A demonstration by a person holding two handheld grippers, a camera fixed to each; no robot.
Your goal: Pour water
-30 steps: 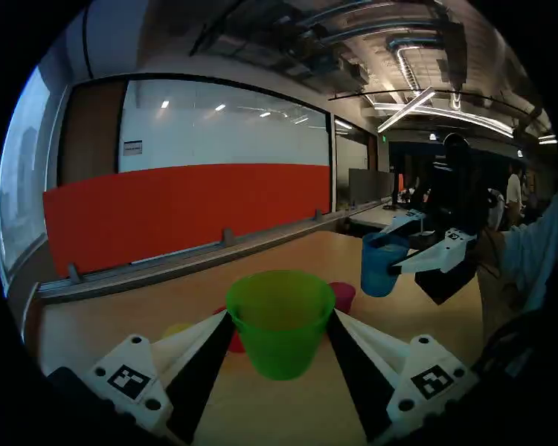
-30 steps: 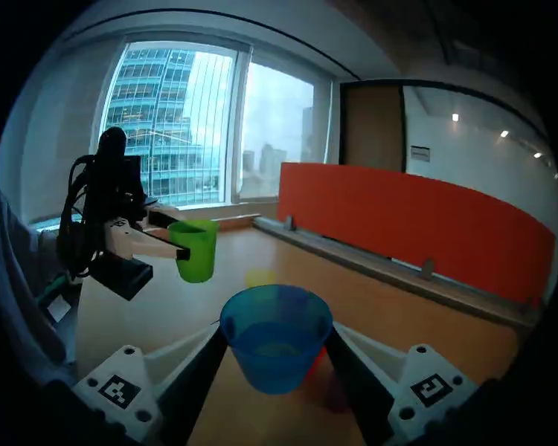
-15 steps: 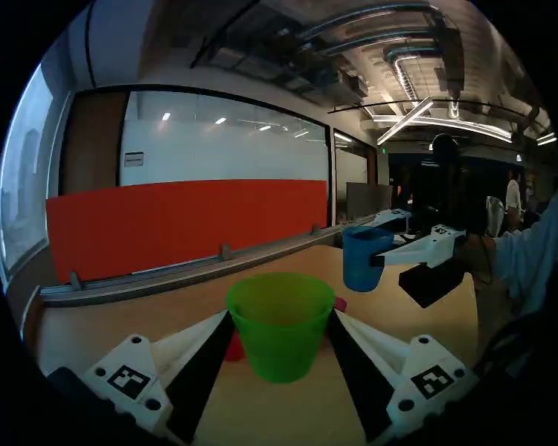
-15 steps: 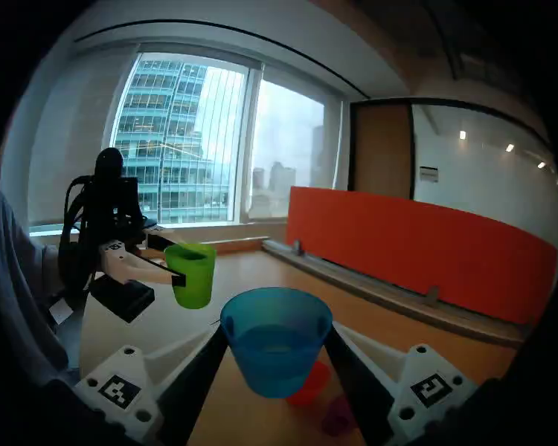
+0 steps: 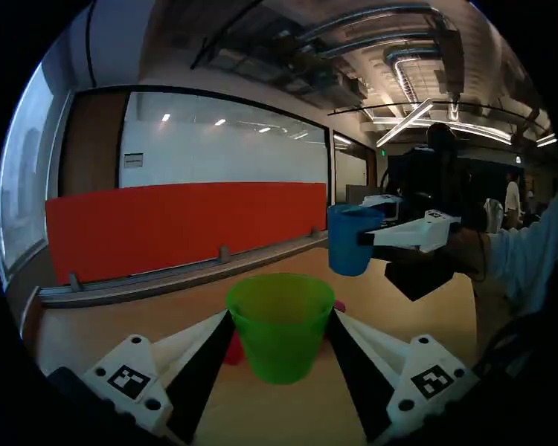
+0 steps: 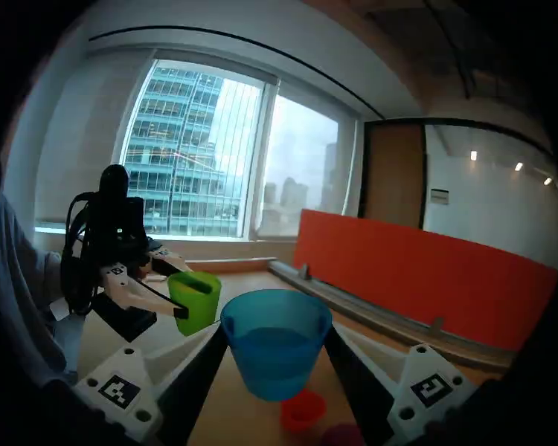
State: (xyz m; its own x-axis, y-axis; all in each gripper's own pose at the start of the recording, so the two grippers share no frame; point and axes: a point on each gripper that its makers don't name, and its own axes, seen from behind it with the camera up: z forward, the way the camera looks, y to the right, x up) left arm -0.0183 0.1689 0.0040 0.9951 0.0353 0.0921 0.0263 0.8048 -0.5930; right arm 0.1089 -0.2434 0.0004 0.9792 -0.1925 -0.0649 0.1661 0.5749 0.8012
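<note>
The jaws of the left gripper (image 5: 280, 321) are clenched on the green cup (image 5: 280, 338), one finger pressed to each side of its wall. The cup is held upright, mouth upward, above the wooden surface (image 5: 420, 320). In the right gripper view the jaws of the right gripper (image 6: 277, 348) are likewise seen grasping the blue cup (image 6: 276, 372), also upright, and water (image 6: 275, 340) can be made out inside it, filling a good part of it. The coming pour is judged to turn on how the two rims lie to each other. In the left gripper view the blue cup is seen up and to the right of the green cup, its base about level with the green rim, near but not over the open mouth. In the right gripper view the green cup is found to the left and farther off, with its rim at much the same height. Neither cup is tilted, so pouring is judged not yet begun. The blue cup would need to be brought leftward until its lip stands over the green mouth, then tipped toward it. If it were tipped short of that, water could be spilled onto the surface, where a small red cup (image 6: 303, 410) and a magenta cup (image 6: 344, 435) are seen below.
</note>
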